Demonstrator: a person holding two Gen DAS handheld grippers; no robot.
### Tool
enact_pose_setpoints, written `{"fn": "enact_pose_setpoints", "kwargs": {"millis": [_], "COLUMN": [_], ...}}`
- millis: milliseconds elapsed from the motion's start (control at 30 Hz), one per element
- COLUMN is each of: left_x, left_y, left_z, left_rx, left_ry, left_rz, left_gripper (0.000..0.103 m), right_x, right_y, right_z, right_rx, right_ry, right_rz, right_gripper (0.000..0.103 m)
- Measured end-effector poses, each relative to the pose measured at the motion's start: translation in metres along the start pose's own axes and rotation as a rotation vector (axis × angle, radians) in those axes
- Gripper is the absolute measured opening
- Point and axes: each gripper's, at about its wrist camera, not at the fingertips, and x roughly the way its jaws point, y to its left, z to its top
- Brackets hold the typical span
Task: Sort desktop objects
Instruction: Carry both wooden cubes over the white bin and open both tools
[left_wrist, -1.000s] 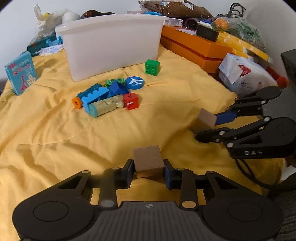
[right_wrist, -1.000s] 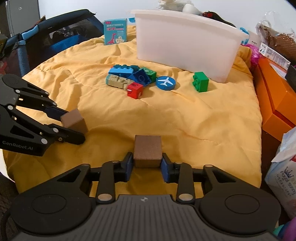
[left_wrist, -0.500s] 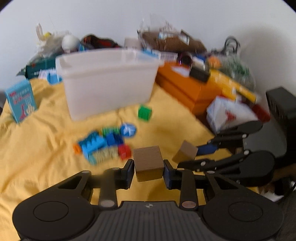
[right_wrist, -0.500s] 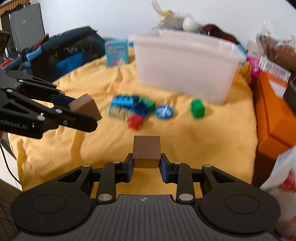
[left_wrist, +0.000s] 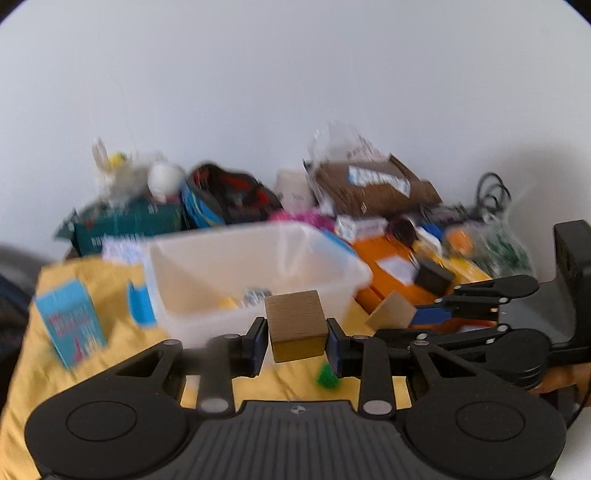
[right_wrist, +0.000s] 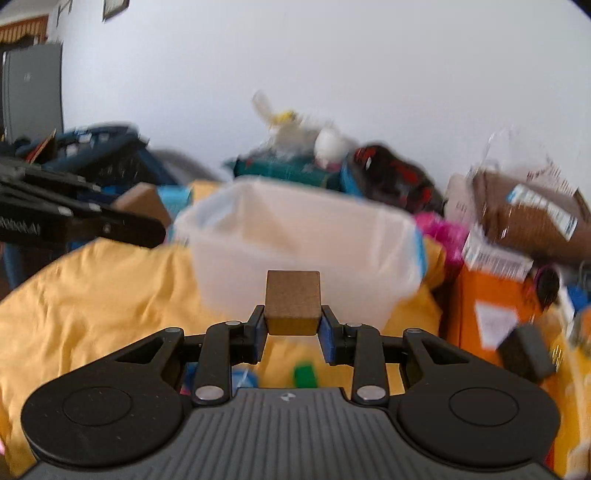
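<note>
A white wall fills the upper half of both views. Below it, a yellow cloth is spread over the desk, and a heap of clutter is piled along the wall: a brown packet, an orange box and a dark teal box, all smeared by motion blur.

A translucent white bin stands on the cloth, open at the top; a few small items can be made out on its floor in the left wrist view, too blurred to name. A light blue box stands tilted on the cloth to the left of the bin.

The left gripper is held above the cloth in front of the bin, and its fingers are closed on a wooden cube, which is seen against the bin's near wall. The right gripper is likewise closed on a second wooden cube, raised in front of the bin. Each gripper is also seen from the other's camera, with its cube clamped at the tip, just beside the bin.

A green block lies on the cloth below the grippers, and a round blue piece is partly hidden behind the right gripper's linkage.
</note>
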Motion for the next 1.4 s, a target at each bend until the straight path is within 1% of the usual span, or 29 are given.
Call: {"fn": "enact_pose_setpoints", "kwargs": {"millis": [67,167,267,367,500,567,633,700,767,800,867,967,1067,1133,1233,1267,1333,1367,1400], "left_x": [0.009,0.024,0.038,0.053,0.082,0.094,0.102,0.103,0.096,0.091,0.08,0.061,0.046,0.04,0.036,0.037,0.042,0.045,0.046], "left_y": [0.005,0.01,0.019,0.025,0.034,0.035,0.036,0.036,0.034,0.032,0.029,0.024,0.017,0.015,0.013,0.012,0.01,0.009,0.01], "left_z": [0.015,0.033,0.05,0.06,0.063,0.059,0.054,0.051,0.05,0.049,0.045,0.033,0.009,-0.013,-0.055,-0.072,-0.094,-0.106,-0.115], "left_rx": [0.008,0.039,0.034,0.056,0.06,0.076,0.079,0.076,0.084,0.09,0.083,0.062,0.064,0.045,0.007,0.018,0.051,0.079,0.103], "left_ry": [-0.019,-0.051,-0.08,-0.093,-0.033,-0.007,0.022,0.03,0.018,0.01,0.007,0.006,0.027,0.065,0.149,0.188,0.253,0.276,0.282], "left_rz": [0.017,0.076,0.116,0.166,0.208,0.216,0.224,0.22,0.206,0.204,0.197,0.152,0.135,0.135,0.128,0.116,0.123,0.13,0.134], "left_gripper": [0.036,0.036,0.036,0.036,0.036,0.037,0.037,0.039,0.052,0.053,0.054,0.057,0.058,0.058,0.058,0.058,0.058,0.058,0.058], "right_x": [0.004,0.009,0.016,0.036,0.073,0.089,0.1,0.1,0.094,0.089,0.078,0.062,0.05,0.042,0.035,0.035,0.037,0.037,0.037], "right_y": [-0.004,-0.007,-0.012,-0.013,-0.02,-0.023,-0.024,-0.02,-0.016,-0.013,-0.007,0.0,0.006,0.011,0.02,0.024,0.037,0.042,0.047], "right_z": [0.015,0.037,0.056,0.067,0.067,0.064,0.058,0.052,0.047,0.043,0.036,0.021,0.001,-0.018,-0.051,-0.065,-0.09,-0.099,-0.107], "right_rx": [-0.006,-0.011,0.011,0.02,0.075,0.096,0.099,0.076,0.046,0.031,-0.002,-0.023,-0.037,-0.043,-0.014,-0.004,-0.004,-0.006,-0.002], "right_ry": [-0.041,-0.098,-0.135,-0.125,-0.044,-0.005,0.035,0.038,0.026,0.022,0.011,0.007,0.03,0.06,0.115,0.15,0.231,0.257,0.281], "right_rz": [-0.018,-0.062,-0.067,-0.097,-0.118,-0.132,-0.125,-0.116,-0.116,-0.118,-0.114,-0.08,-0.037,-0.018,0.022,0.051,0.103,0.111,0.122], "right_gripper": [0.033,0.033,0.033,0.033,0.033,0.033,0.034,0.045,0.045,0.045,0.045,0.045,0.045,0.045,0.046,0.046,0.046,0.046,0.046]}}
